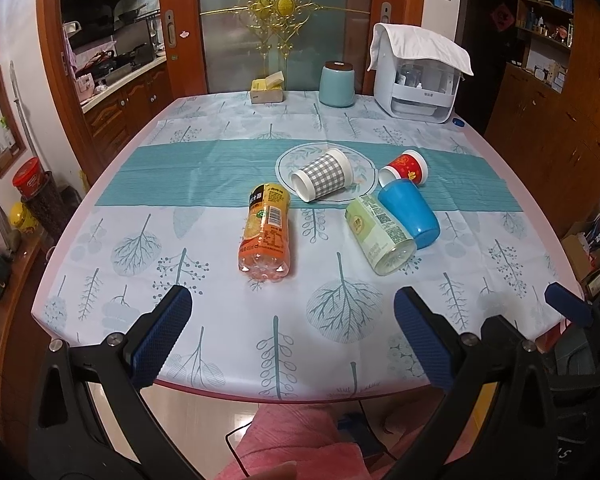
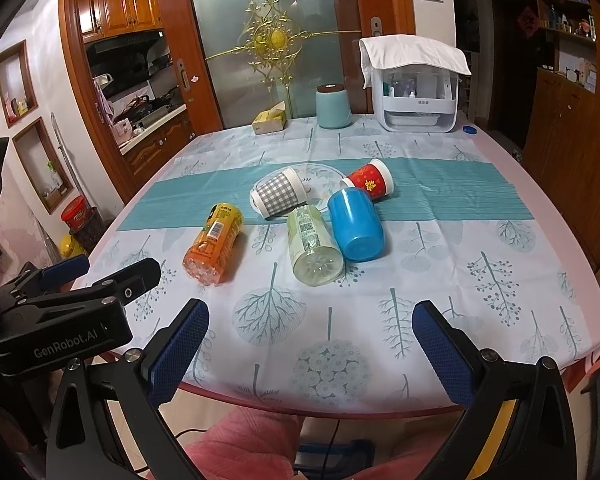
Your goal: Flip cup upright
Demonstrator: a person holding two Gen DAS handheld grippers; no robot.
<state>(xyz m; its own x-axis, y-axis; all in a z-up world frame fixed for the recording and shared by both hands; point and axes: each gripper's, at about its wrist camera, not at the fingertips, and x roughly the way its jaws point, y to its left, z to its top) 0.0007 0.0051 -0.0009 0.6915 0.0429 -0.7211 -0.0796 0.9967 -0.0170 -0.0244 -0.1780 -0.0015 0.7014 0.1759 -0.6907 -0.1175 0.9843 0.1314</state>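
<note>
**Left wrist view: three cups down, none yet righted**

Left wrist view showed the left hand-held gripper [image 1: 292,336] spread wide and empty over the near edge of the surface [image 1: 100,264], well short of the clutter. The right hand-held gripper [image 2: 310,346] hung likewise splayed. Three cups lay on their sides mid-surface: a checked cup [image 1: 324,179], a red cup [image 1: 406,168] and a blue cup [image 1: 412,213] (touching a pale green bottle [image 1: 380,236]). An orange bottle [image 1: 266,234] lay apart. Both fingers sat back, probably to choose a target.
</note>
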